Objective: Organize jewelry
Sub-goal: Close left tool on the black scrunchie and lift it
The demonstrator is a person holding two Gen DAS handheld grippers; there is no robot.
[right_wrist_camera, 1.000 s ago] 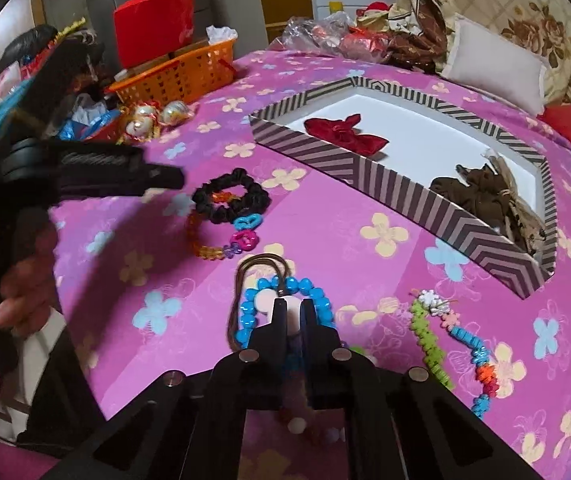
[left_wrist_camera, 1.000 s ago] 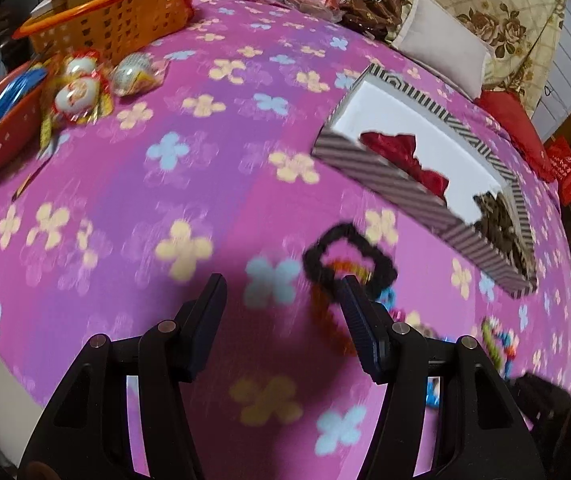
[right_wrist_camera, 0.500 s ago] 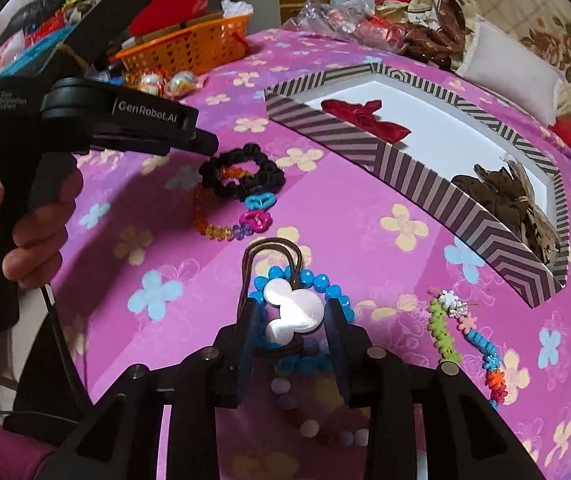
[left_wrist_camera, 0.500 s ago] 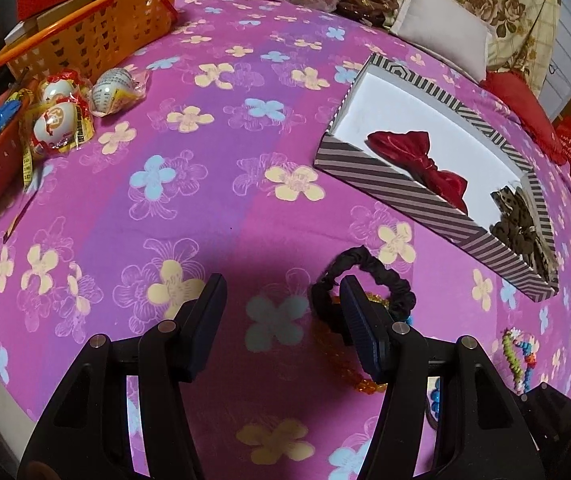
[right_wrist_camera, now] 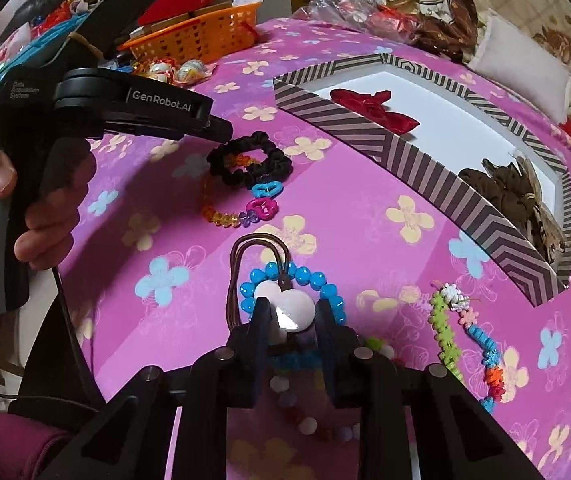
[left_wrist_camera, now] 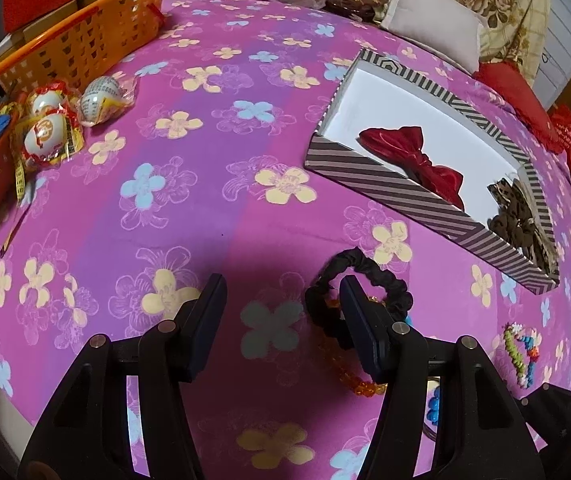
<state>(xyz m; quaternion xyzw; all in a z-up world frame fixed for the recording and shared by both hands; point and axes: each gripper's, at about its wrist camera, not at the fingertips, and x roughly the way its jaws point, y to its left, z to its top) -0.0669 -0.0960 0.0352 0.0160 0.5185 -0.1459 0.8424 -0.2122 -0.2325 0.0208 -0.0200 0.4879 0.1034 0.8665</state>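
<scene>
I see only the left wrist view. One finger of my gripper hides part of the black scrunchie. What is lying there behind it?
Observer: A bead bracelet lies partly under the black scrunchie; its pink charm and blue charm rest beside it.
Operator: What does the right gripper do?
Observer: The right gripper fingers have just been closing, and now press a pale pendant between them.
Operator: Is the pendant loose?
Observer: No, it is on a brown cord; blue beads curve around it.
</scene>
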